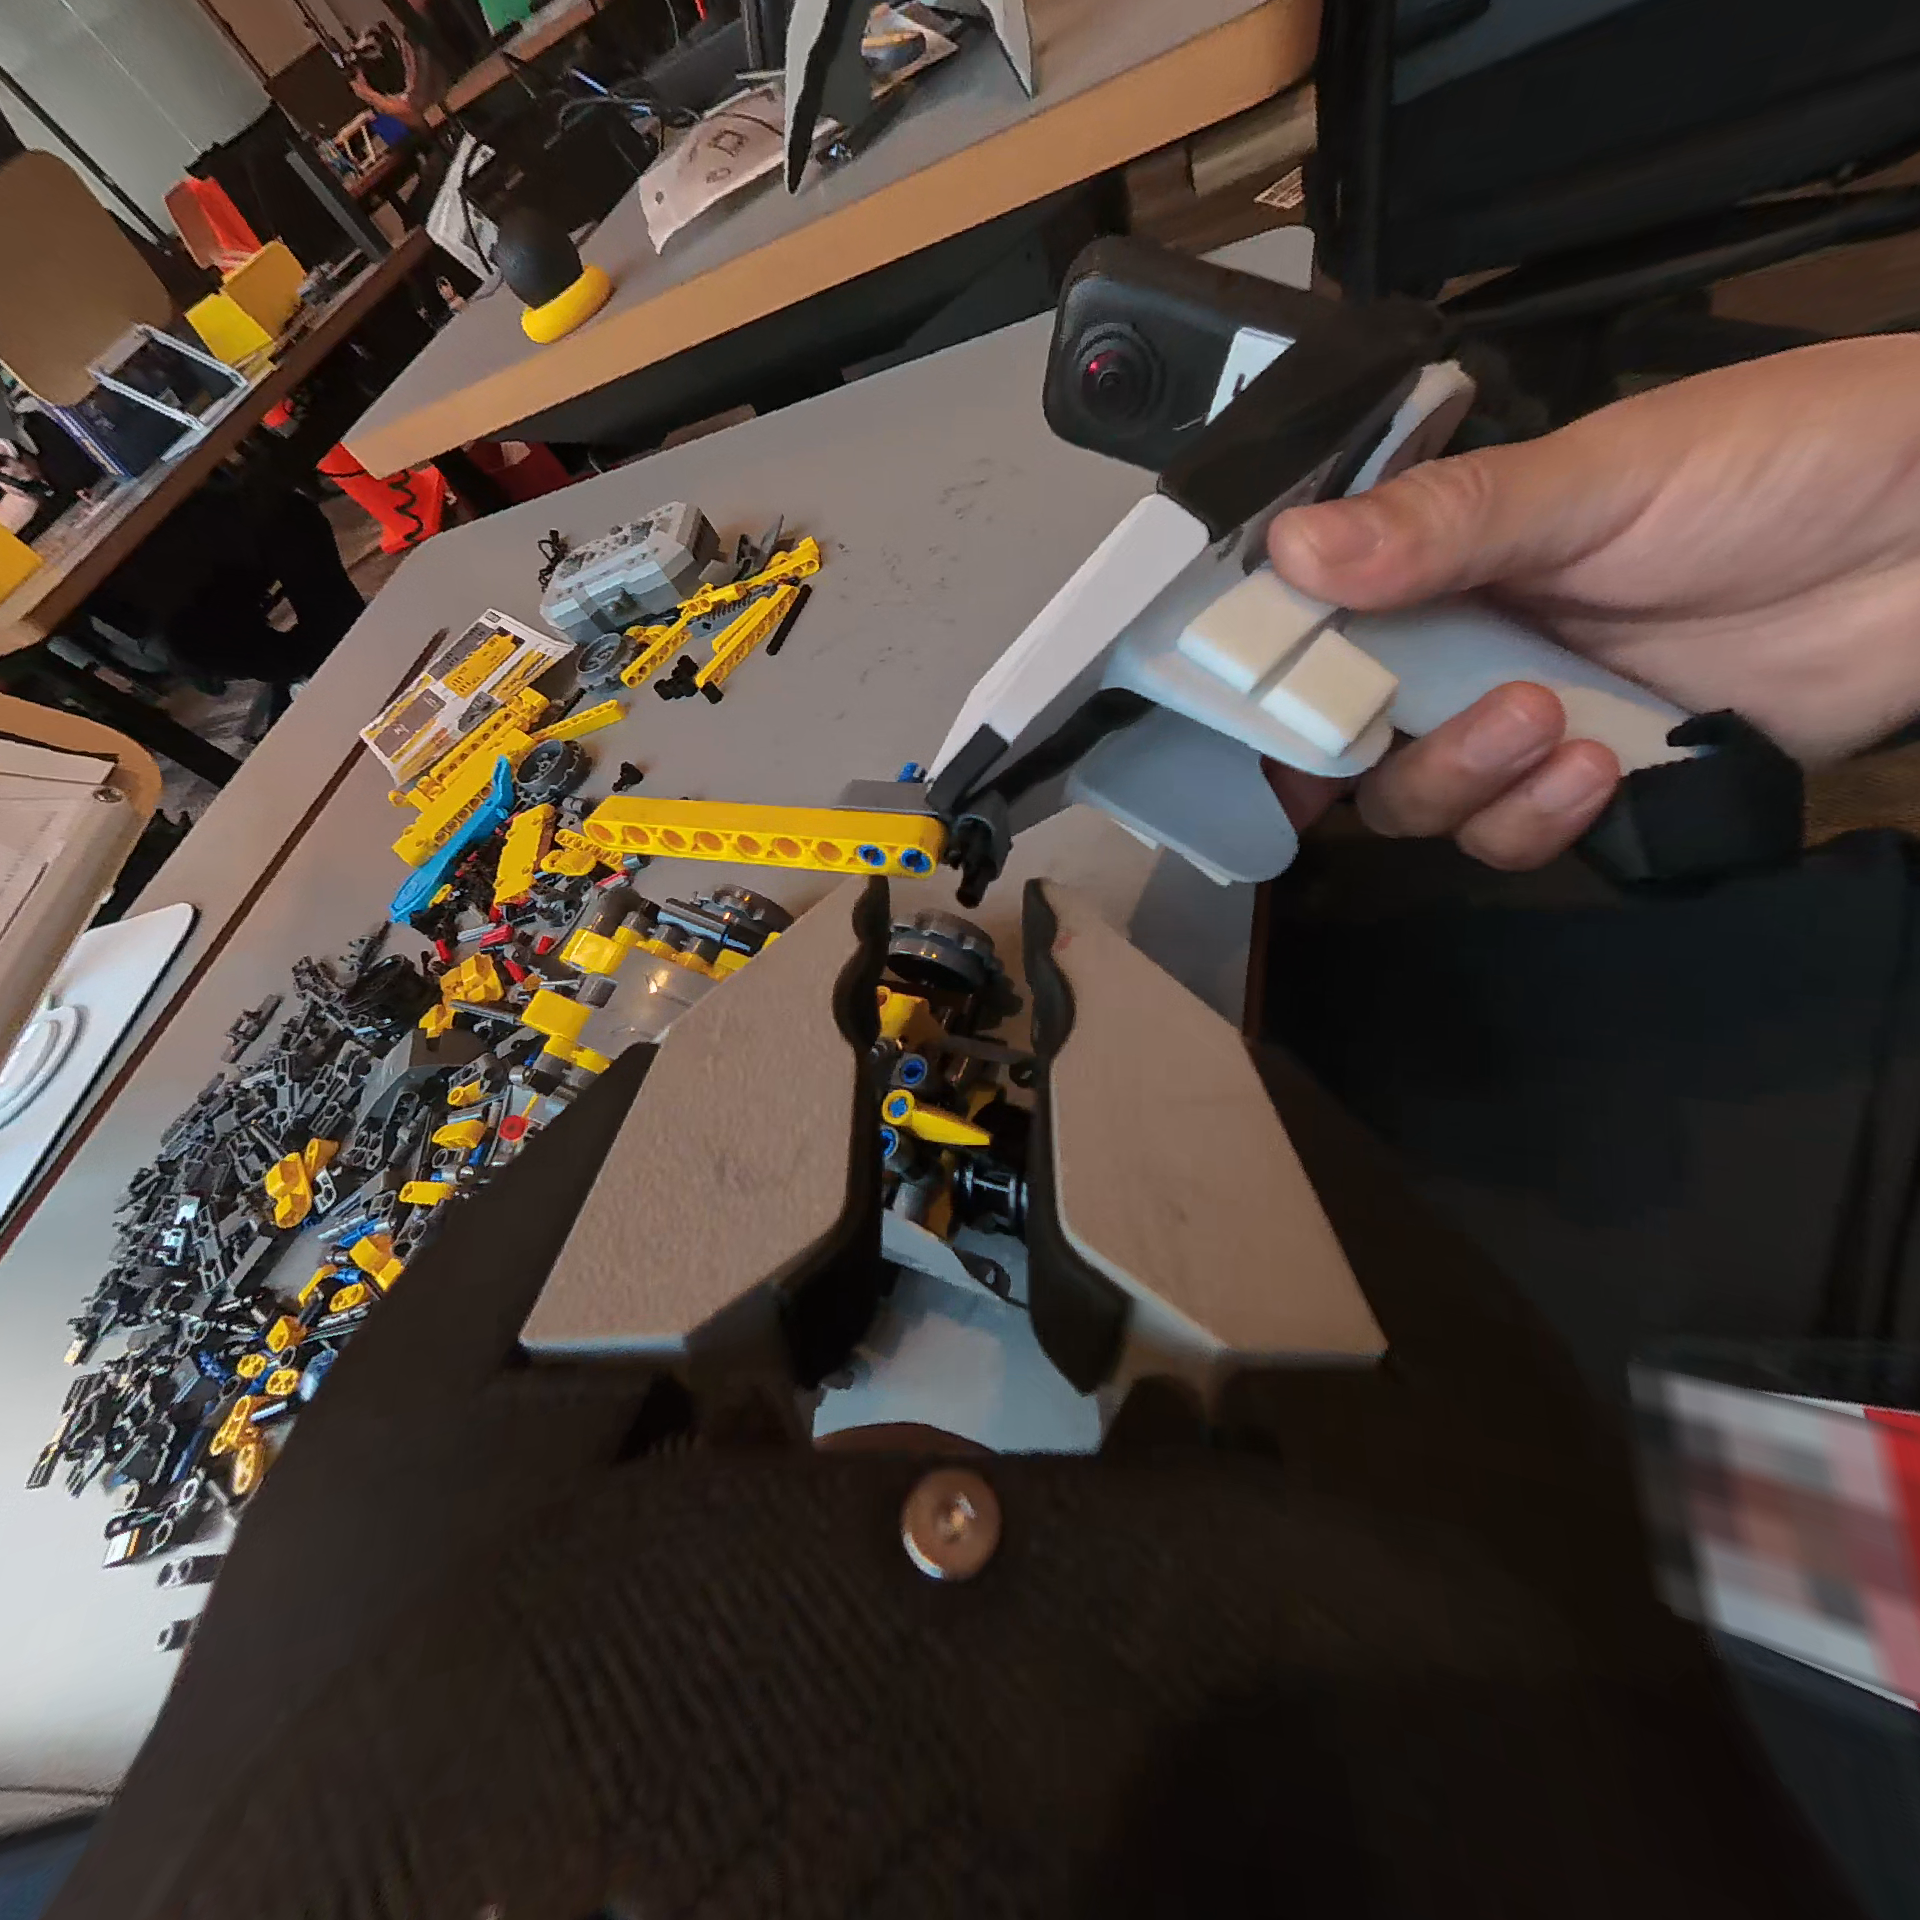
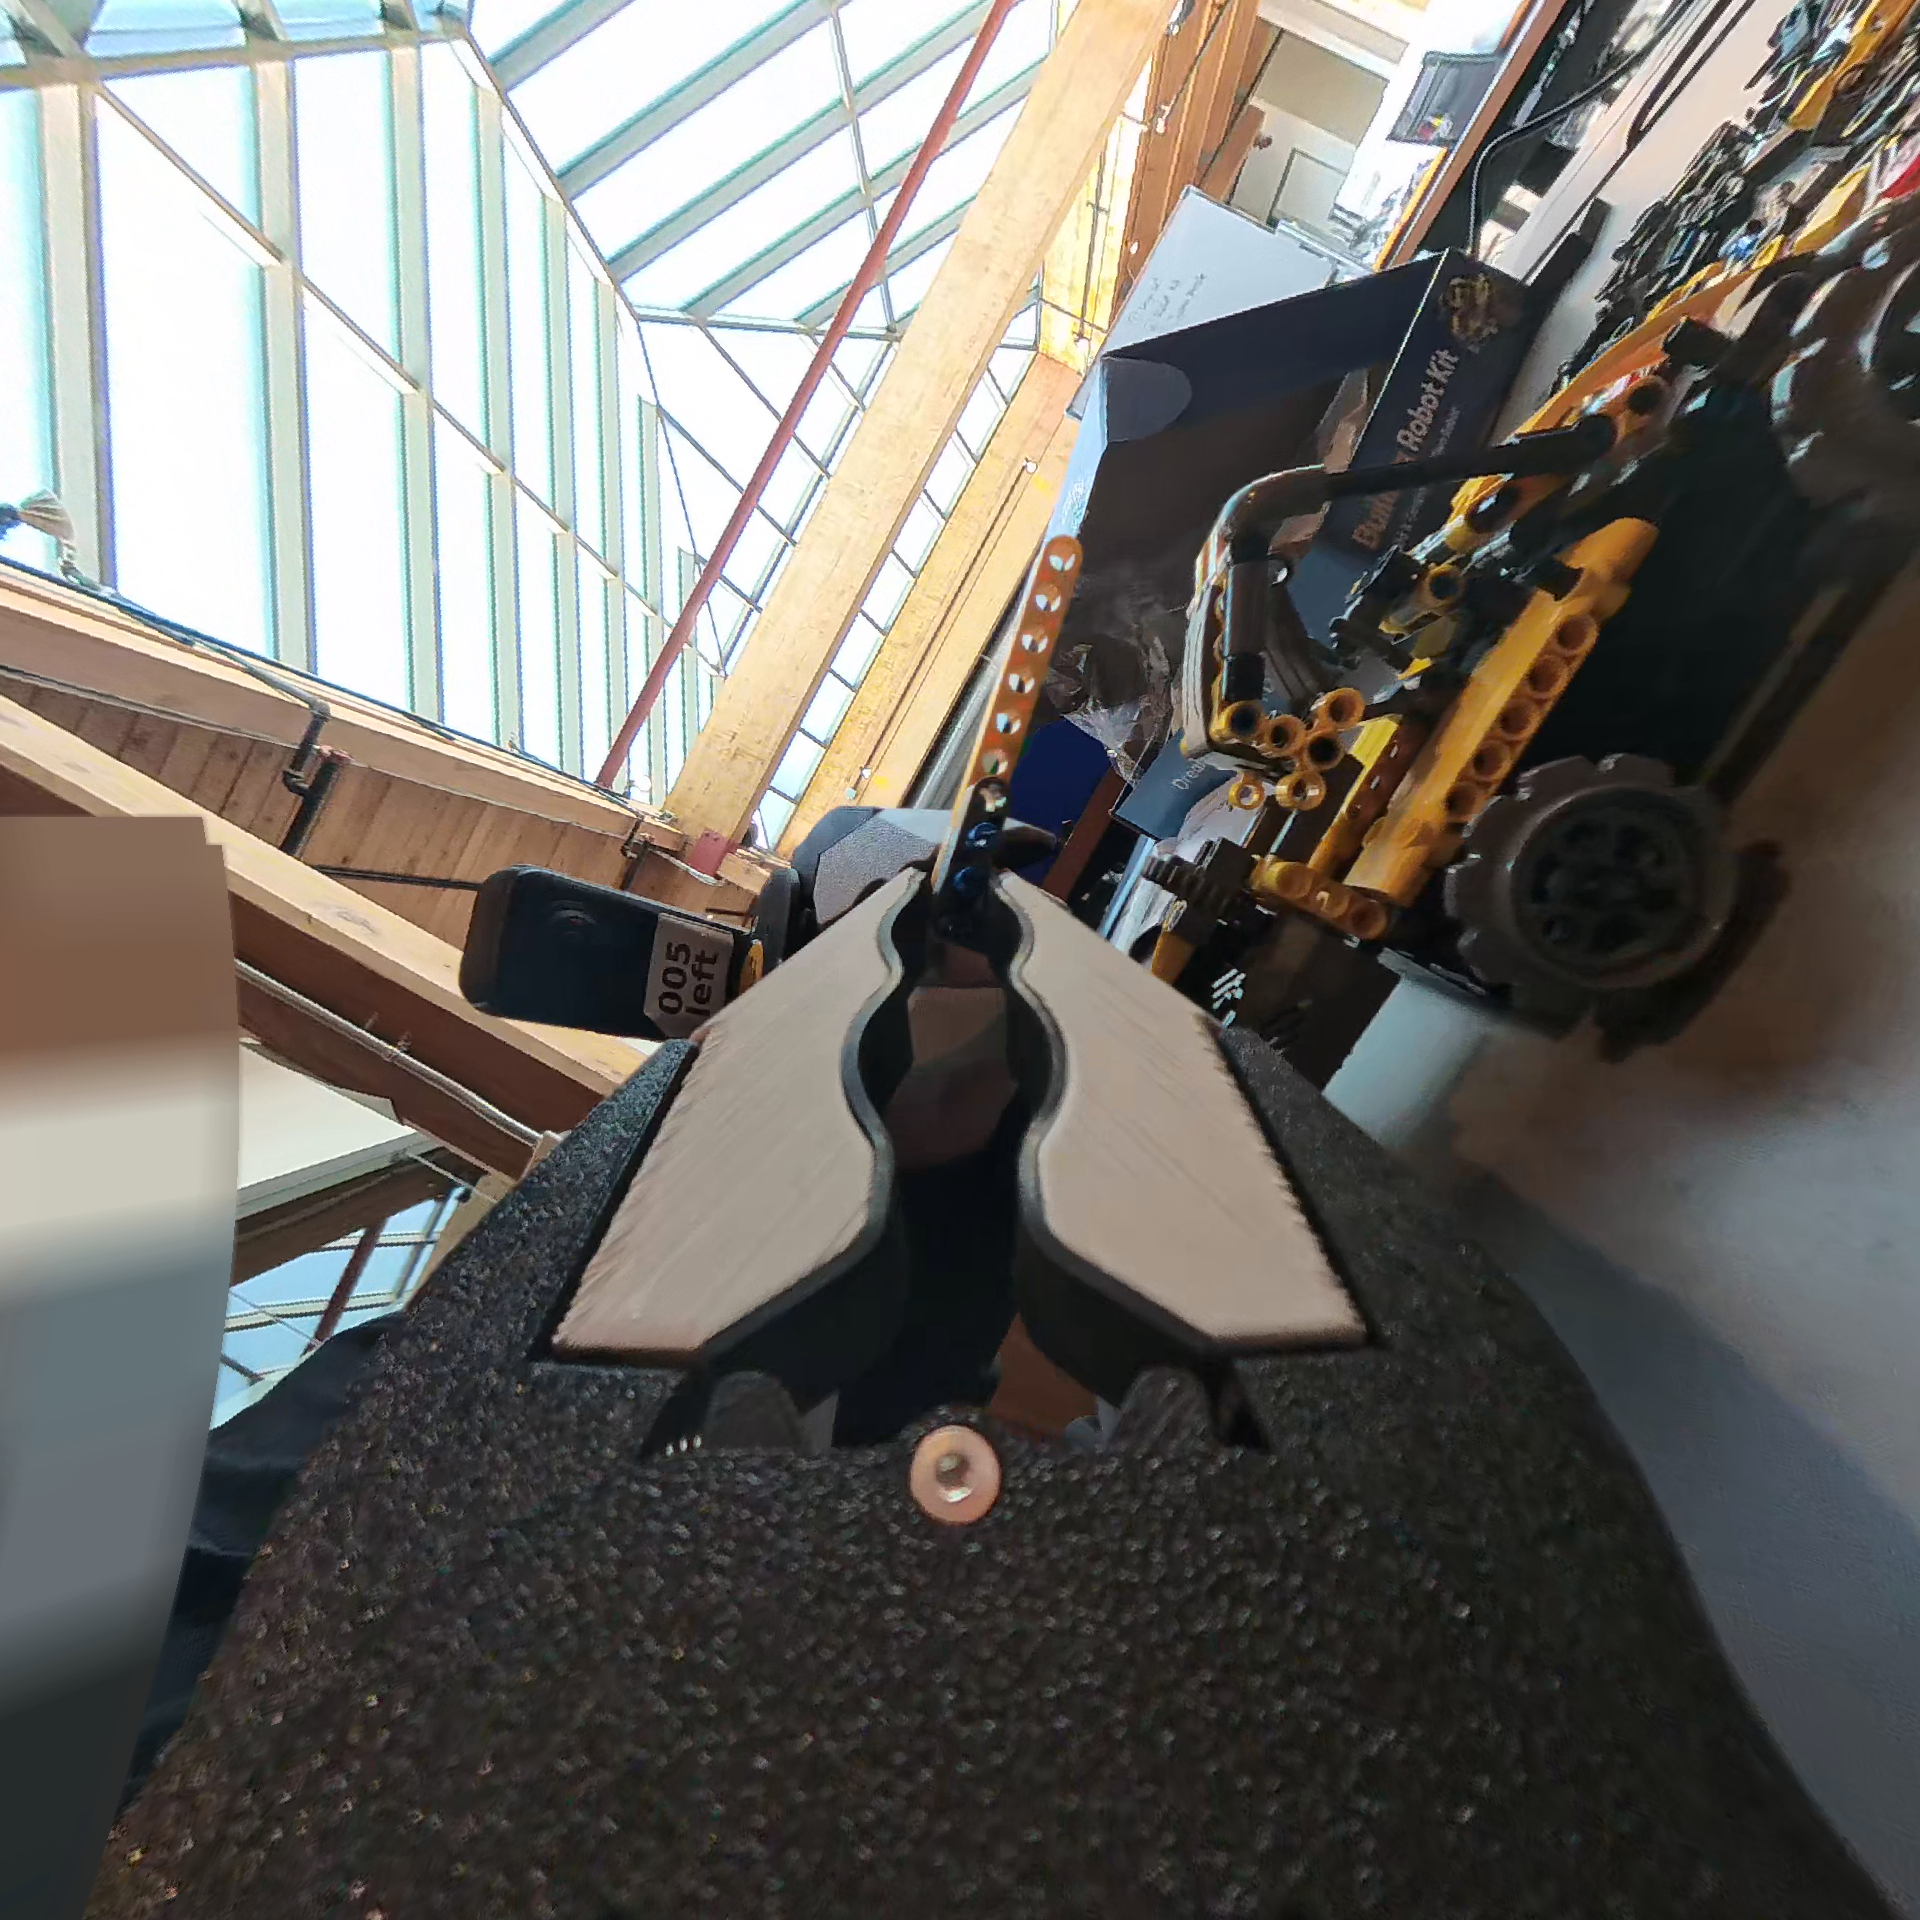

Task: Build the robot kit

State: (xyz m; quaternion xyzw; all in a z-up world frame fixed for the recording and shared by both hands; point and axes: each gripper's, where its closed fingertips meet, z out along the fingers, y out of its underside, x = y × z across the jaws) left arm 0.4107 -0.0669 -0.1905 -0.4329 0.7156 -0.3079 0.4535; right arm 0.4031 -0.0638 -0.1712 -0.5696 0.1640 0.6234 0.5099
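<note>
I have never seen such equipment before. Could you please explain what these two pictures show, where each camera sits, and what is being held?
There is no robot. A person holds one hand-held gripper in each hand, and each carries a camera that looks along its two fingers.

The left wrist view looks down over the left gripper, open above a partly built yellow vehicle on a grey table strewn with loose building pieces. It also shows the person's hand holding the right gripper.

The right wrist view looks upward. The right gripper is shut on a long yellow beam.
</note>
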